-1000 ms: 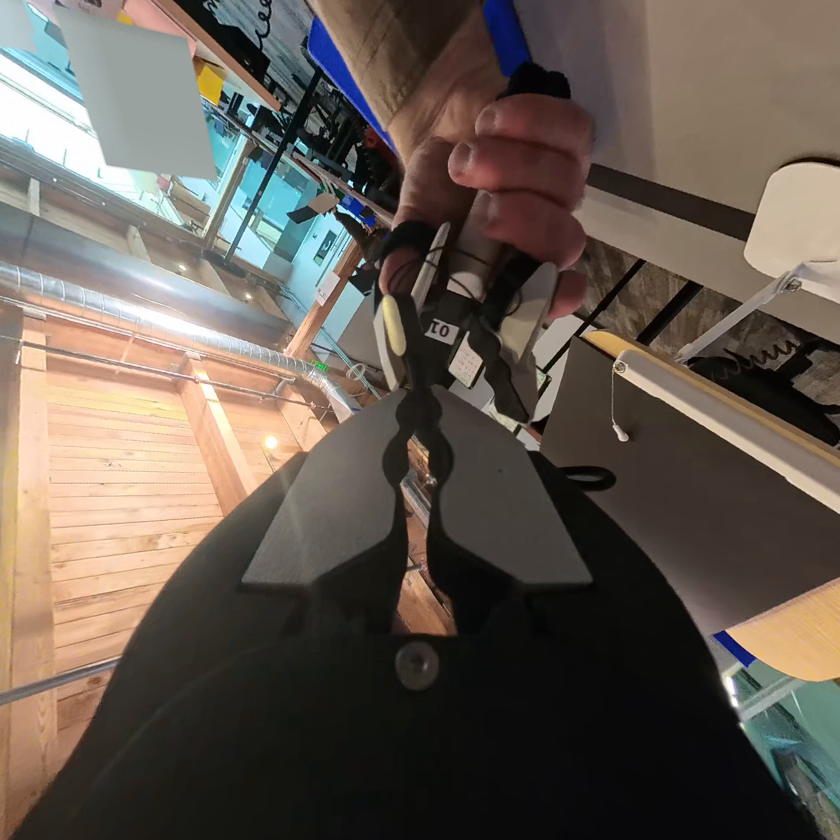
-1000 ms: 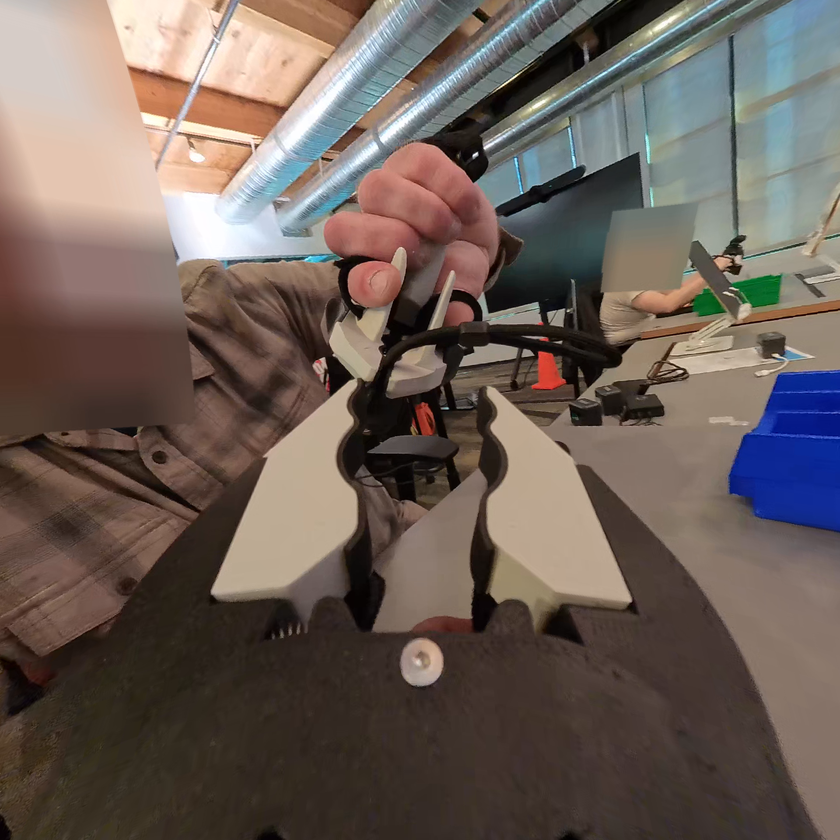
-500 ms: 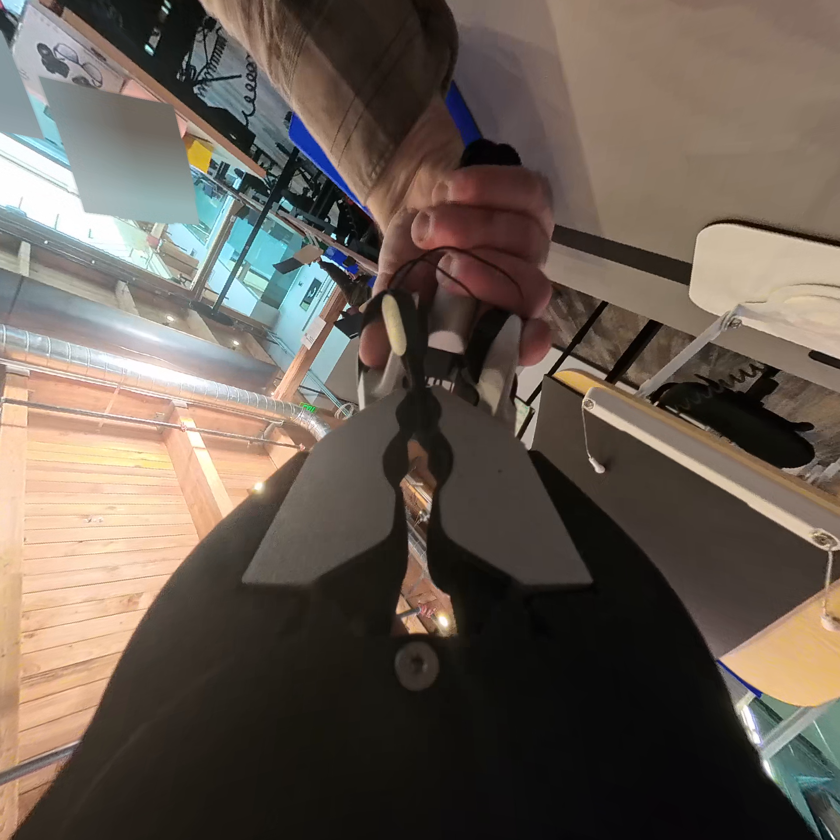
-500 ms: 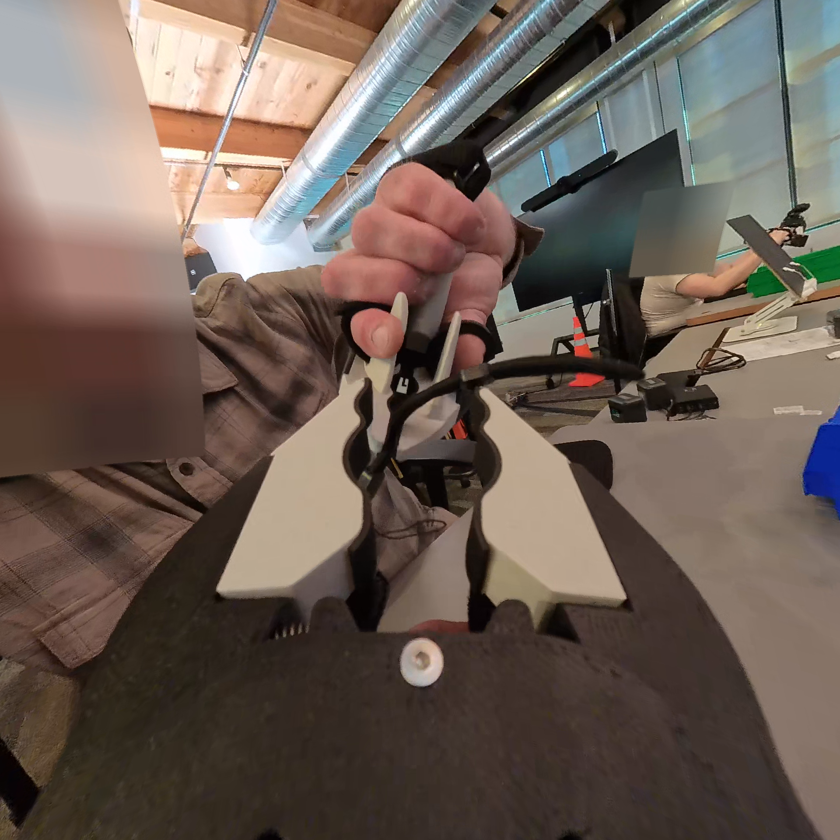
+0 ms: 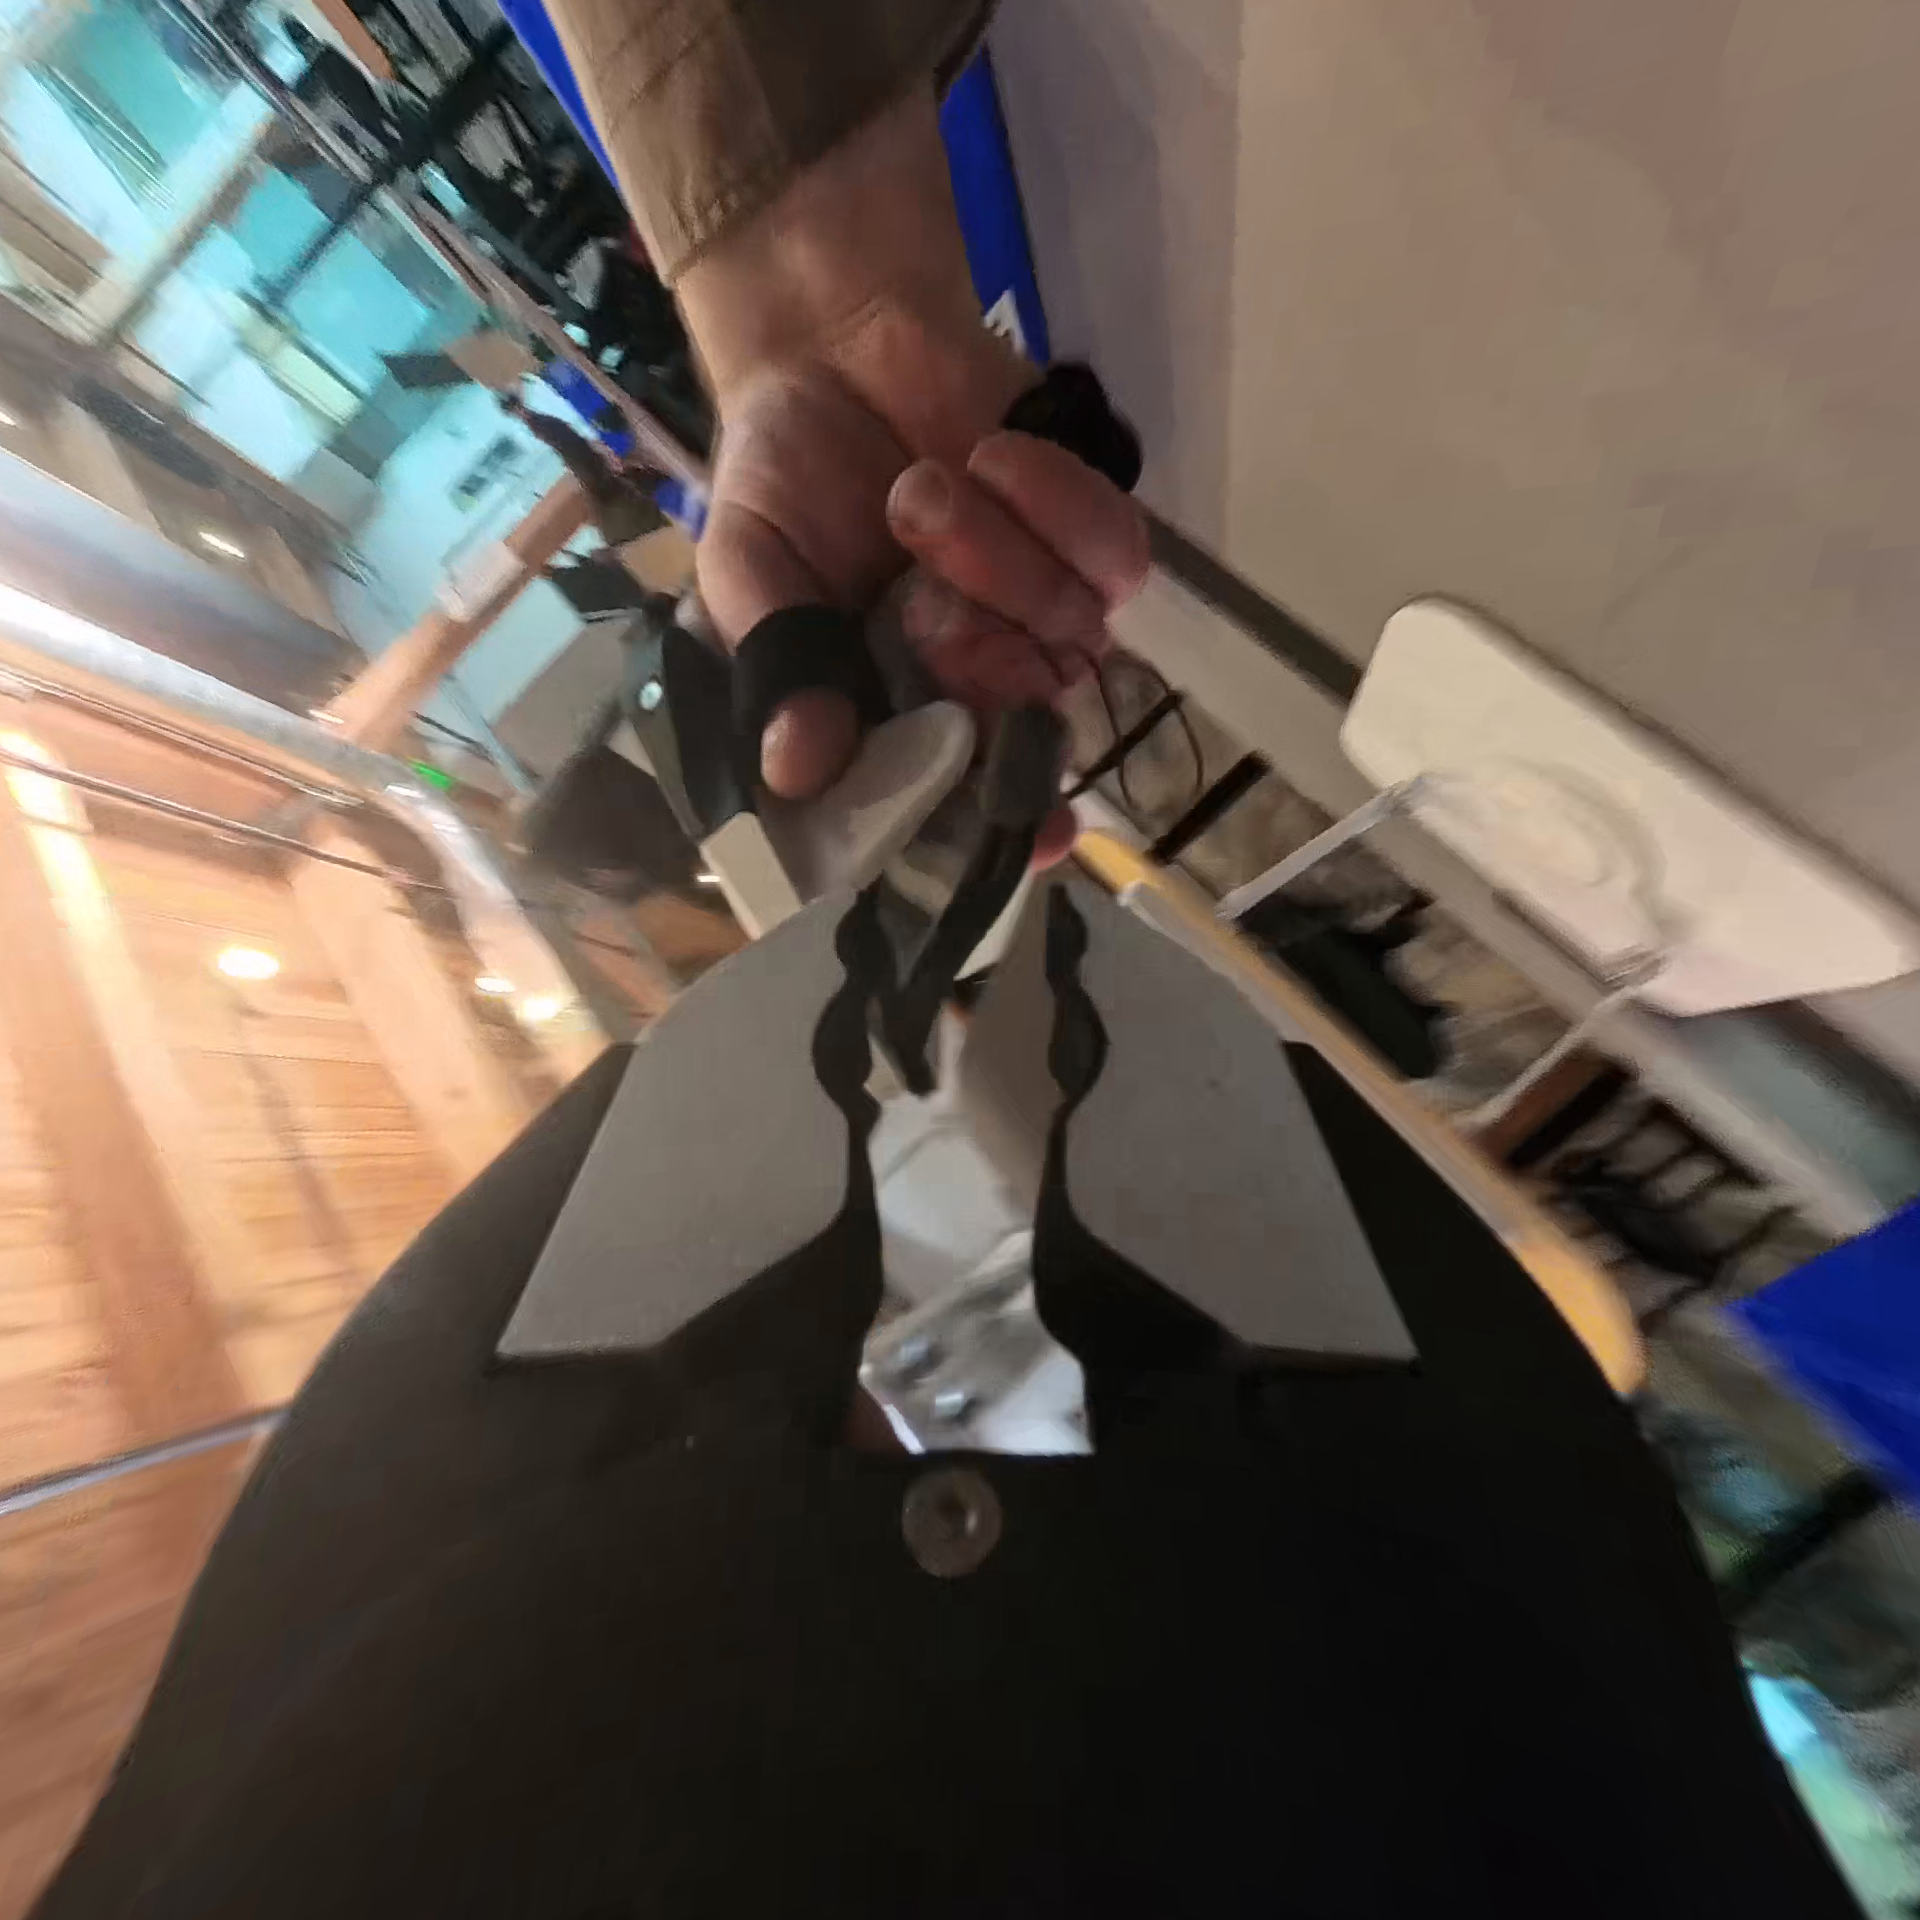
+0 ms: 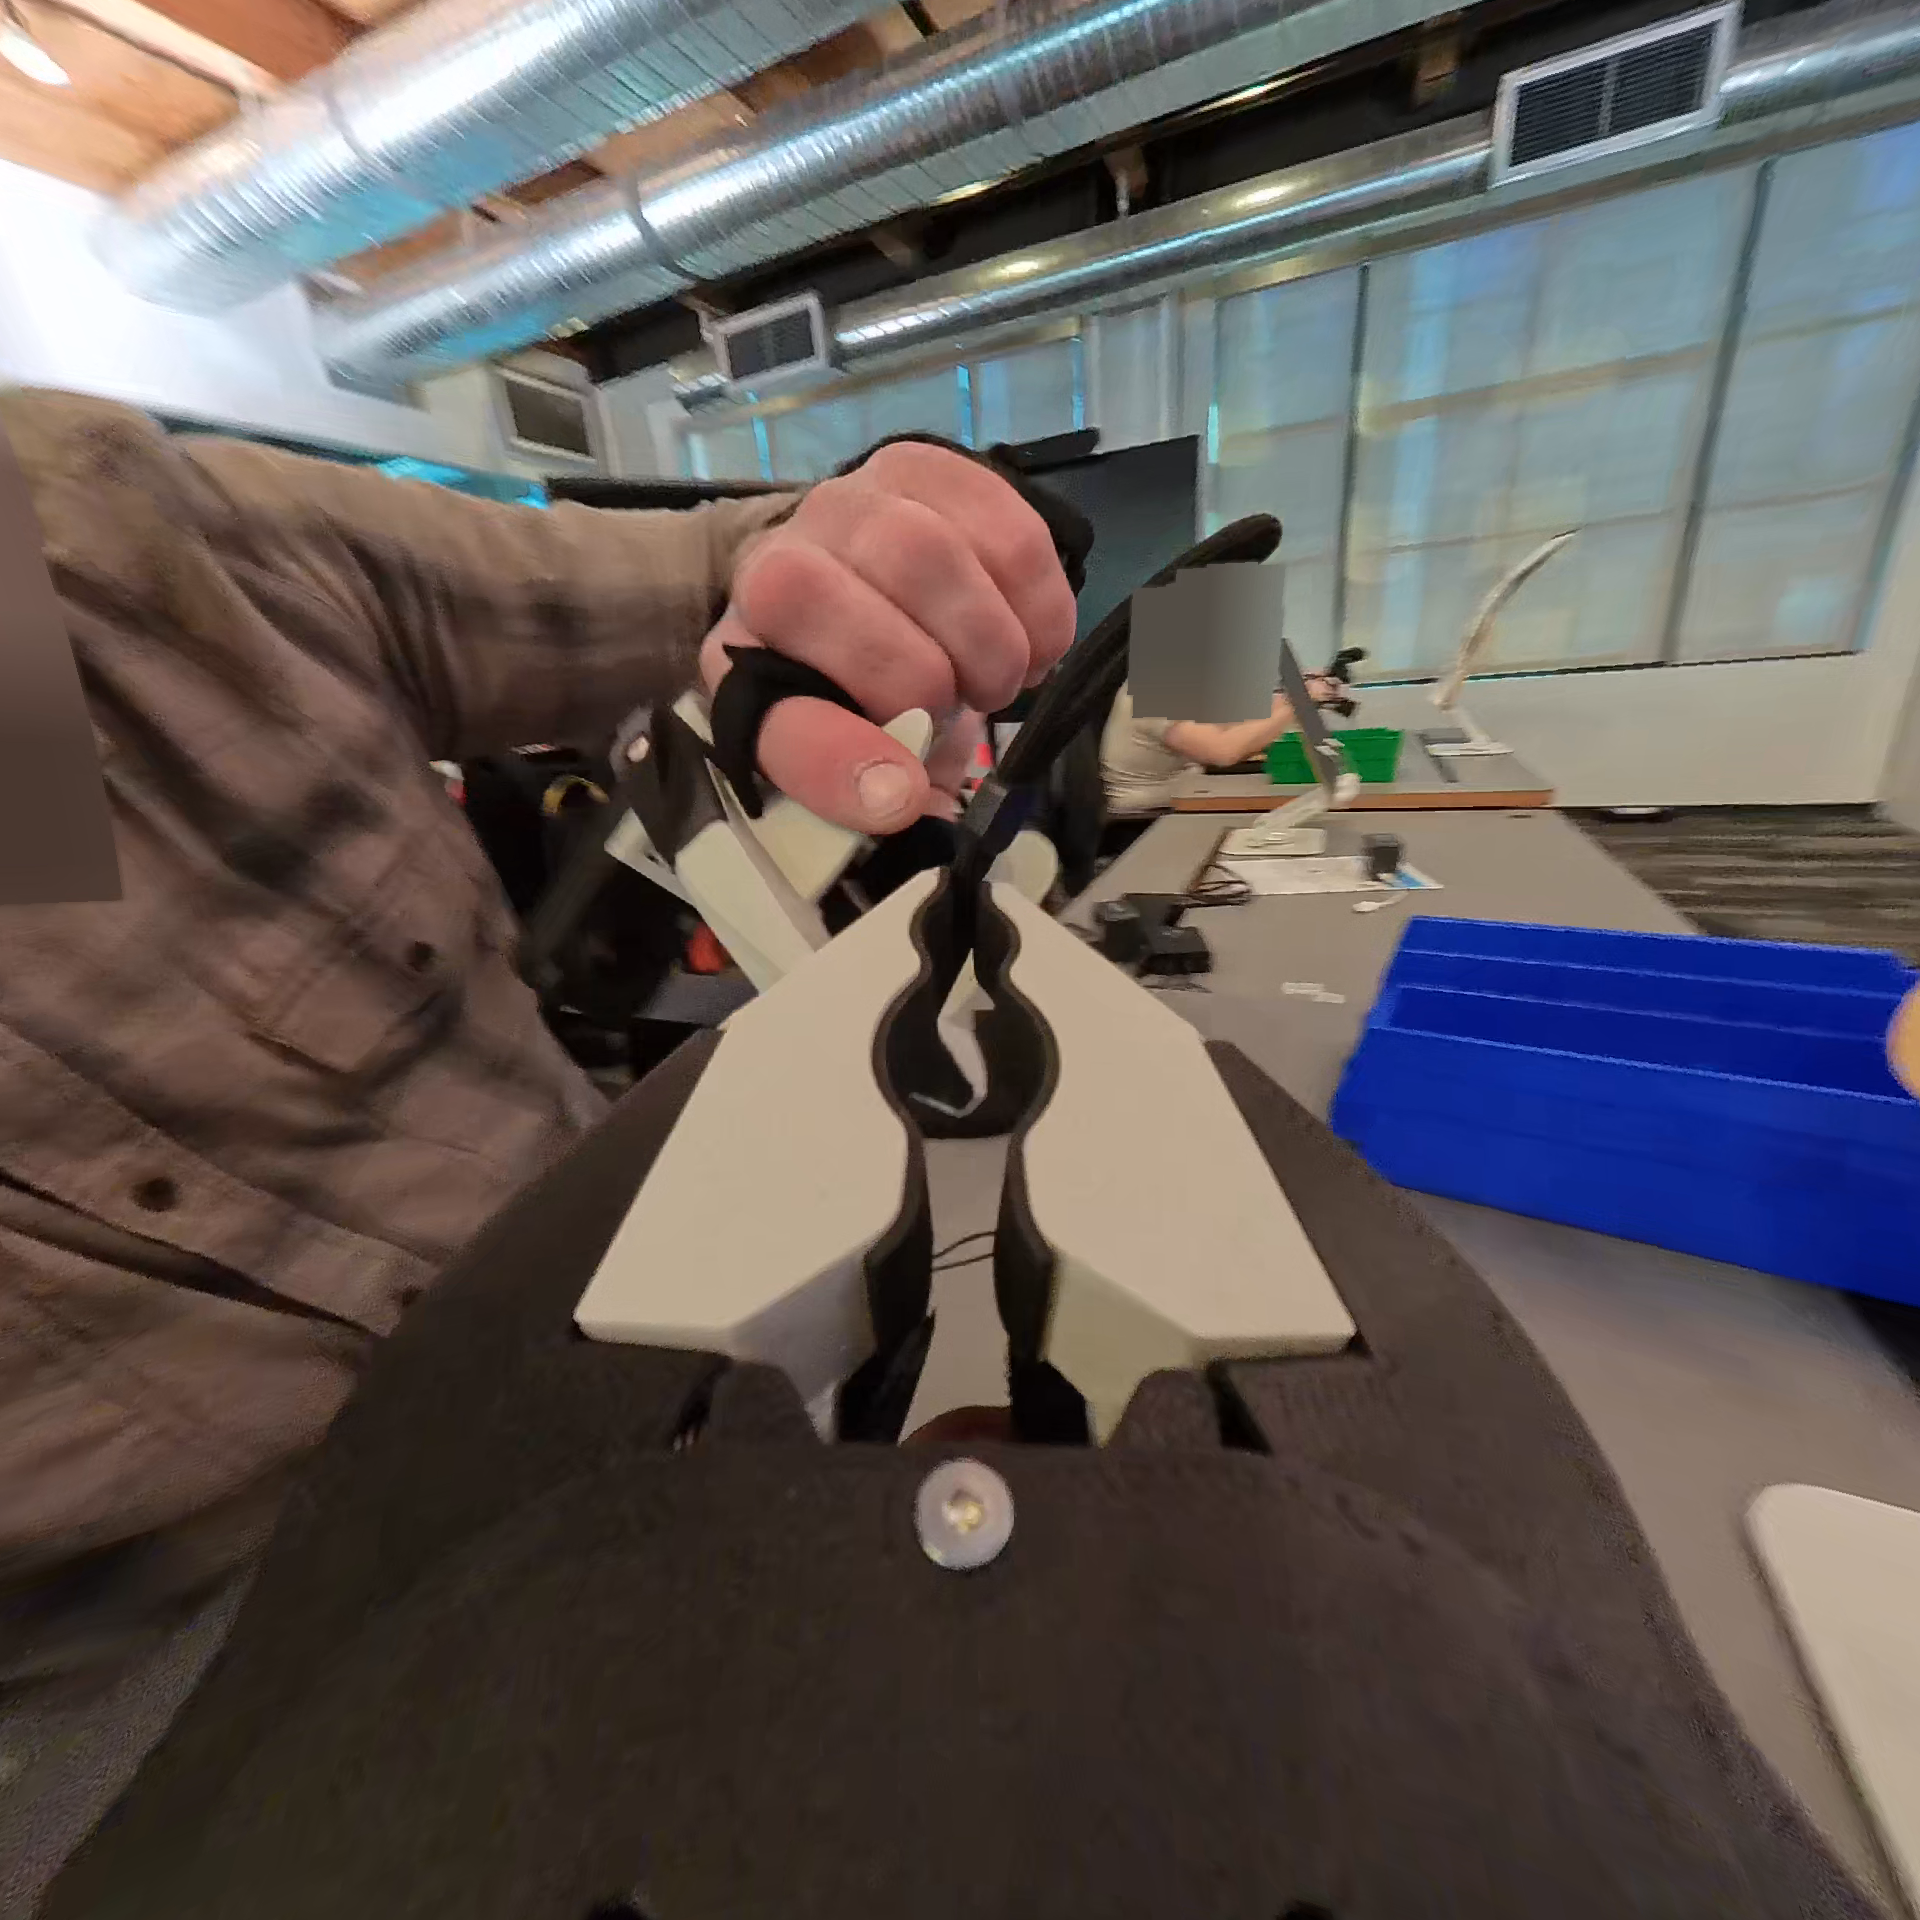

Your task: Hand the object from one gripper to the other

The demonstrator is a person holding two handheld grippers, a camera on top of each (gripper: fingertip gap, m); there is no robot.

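The object is a black cable (image 6: pixel 1081 675). In the right wrist view my right gripper (image 6: pixel 961 904) is shut on it at the fingertips, and the cable arcs up and to the right from there. In the left wrist view my left gripper (image 5: pixel 956 914) is open, with a clear gap between its fingers. The cable (image 5: pixel 977 894) hangs in that gap, and I cannot tell whether it touches the left pad. Each view shows the other gripper close ahead, held in a person's hand (image 5: pixel 914 582) (image 6: pixel 904 623).
A blue bin (image 6: pixel 1621 1091) stands on the grey table (image 6: pixel 1558 1403) to the right. A white pad (image 6: pixel 1849 1621) lies at the lower right. The person's plaid sleeve (image 6: pixel 312 831) fills the left. Another person sits at a far desk (image 6: pixel 1174 748).
My left gripper was shut on the cable and has opened. My right gripper was open around it and has shut on it. Both views have swung and blurred.
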